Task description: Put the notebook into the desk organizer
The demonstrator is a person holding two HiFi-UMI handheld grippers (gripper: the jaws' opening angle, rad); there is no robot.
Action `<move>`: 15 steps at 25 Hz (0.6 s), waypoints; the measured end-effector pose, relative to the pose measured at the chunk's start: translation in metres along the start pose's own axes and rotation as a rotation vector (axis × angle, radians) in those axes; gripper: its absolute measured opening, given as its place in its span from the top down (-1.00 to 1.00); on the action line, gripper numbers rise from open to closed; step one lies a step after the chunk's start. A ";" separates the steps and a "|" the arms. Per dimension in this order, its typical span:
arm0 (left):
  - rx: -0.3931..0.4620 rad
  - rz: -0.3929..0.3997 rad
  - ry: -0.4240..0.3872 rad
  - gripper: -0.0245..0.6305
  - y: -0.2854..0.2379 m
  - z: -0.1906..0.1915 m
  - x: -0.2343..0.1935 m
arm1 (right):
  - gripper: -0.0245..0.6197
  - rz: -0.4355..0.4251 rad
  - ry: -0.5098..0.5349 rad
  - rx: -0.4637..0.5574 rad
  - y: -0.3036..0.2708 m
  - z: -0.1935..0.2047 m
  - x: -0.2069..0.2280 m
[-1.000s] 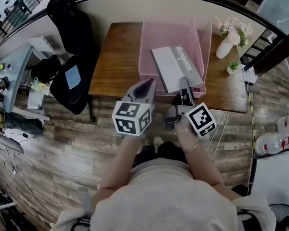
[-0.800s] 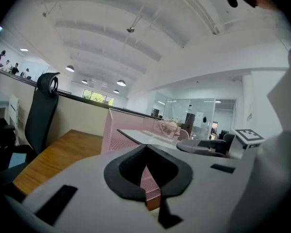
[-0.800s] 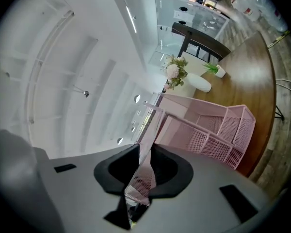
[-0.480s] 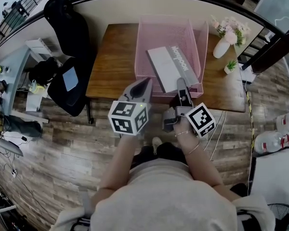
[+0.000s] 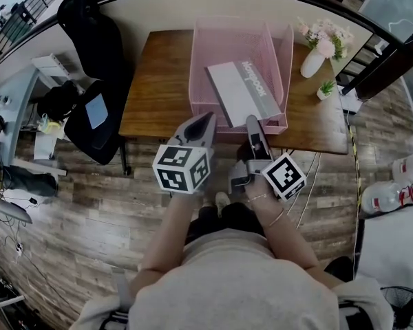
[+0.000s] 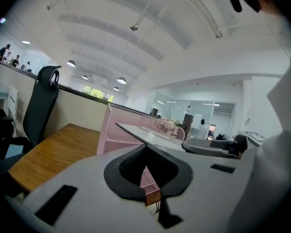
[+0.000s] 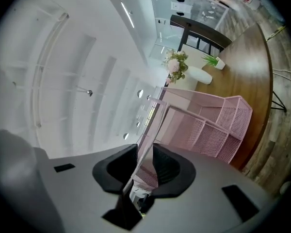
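A grey notebook (image 5: 242, 91) lies slanted inside the pink mesh desk organizer (image 5: 199, 60) on the wooden desk (image 5: 162, 81), with its near end at the organizer's front wall. My right gripper (image 5: 251, 124) is at that near end. Its jaws are closing, and the notebook's thin edge (image 7: 144, 144) stands between them with a gap showing beside it. My left gripper (image 5: 208, 120) is shut and empty, with its tip just short of the organizer's front left. In the left gripper view the organizer (image 6: 119, 135) and the notebook (image 6: 150, 132) lie straight ahead.
A white vase of pink flowers (image 5: 313, 57) and a small potted plant (image 5: 325, 89) stand to the right of the organizer. A black office chair (image 5: 93, 60) is left of the desk. Cables (image 5: 310, 184) run over the wooden floor below the desk's front edge.
The notebook's near end has slipped a little further back toward the organizer's front wall. Both grippers have stayed almost where they were.
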State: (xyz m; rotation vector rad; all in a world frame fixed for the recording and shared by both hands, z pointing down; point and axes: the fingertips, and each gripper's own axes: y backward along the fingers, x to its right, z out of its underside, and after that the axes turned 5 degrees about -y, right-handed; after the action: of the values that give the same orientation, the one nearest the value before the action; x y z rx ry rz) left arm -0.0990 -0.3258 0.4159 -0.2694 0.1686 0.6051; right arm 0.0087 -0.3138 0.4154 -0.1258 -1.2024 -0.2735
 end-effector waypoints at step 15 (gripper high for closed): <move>-0.023 0.004 0.003 0.89 0.012 0.013 0.010 | 0.82 0.002 0.036 -0.030 0.007 0.006 -0.002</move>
State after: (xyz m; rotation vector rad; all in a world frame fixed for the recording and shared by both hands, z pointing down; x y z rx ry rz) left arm -0.0973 -0.3073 0.4234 -0.2927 0.1652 0.6111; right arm 0.0047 -0.3049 0.4166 -0.1476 -1.1626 -0.2915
